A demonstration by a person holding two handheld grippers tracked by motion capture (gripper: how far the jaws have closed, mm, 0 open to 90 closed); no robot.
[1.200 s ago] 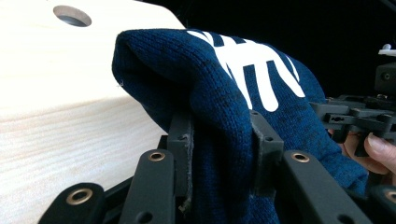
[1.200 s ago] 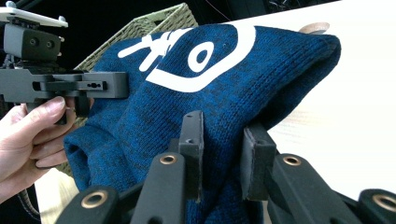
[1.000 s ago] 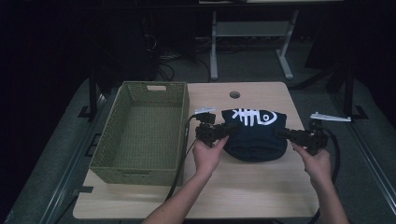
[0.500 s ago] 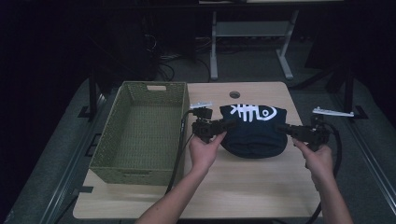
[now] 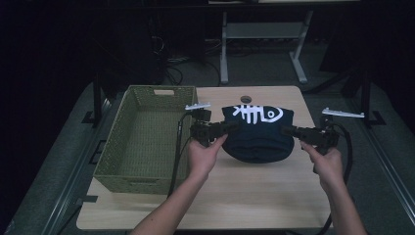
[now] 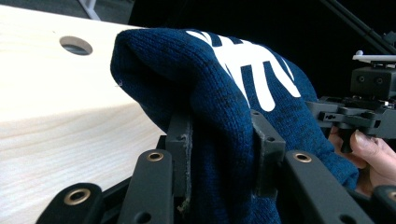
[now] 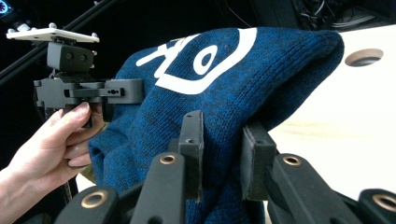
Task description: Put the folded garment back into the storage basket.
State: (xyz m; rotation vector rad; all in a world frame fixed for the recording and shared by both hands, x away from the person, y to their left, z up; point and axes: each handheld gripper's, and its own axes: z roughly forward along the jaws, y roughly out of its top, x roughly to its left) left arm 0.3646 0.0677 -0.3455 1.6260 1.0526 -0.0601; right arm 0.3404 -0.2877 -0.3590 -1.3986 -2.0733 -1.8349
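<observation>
High view: a rectangular woven basket point(image 5: 147, 139), olive green with a slot handle in its far wall, stands on the left of the pale wooden surface point(image 5: 254, 196); its interior holds nothing. Just right of it, a dark blue knitted hat point(image 5: 258, 134) with a white fish-skeleton print hangs between the two claws, its lower edge close above the surface. The left claw point(image 5: 230, 126) grips the hat's left edge and the right claw point(image 5: 286, 130) grips its right edge, each held in a hand; a black cable trails from each. A round hole point(image 5: 245, 100) pierces the surface beyond the hat.

Left gripper view: the ribbed knit texture is plain here, with cloth bunched and pinched between the two black pads point(image 6: 180, 154); the wood grain and the hole point(image 6: 75, 45) lie to the left, and the right claw's body with the person's fingers point(image 6: 369, 149) appears at the far right.

Right gripper view: the pads point(image 7: 254, 158) are clamped on a fold of the hat point(image 7: 233, 88); the fish's white eye ring shows, and the left hand point(image 7: 51, 144) grasps its gripper body.
</observation>
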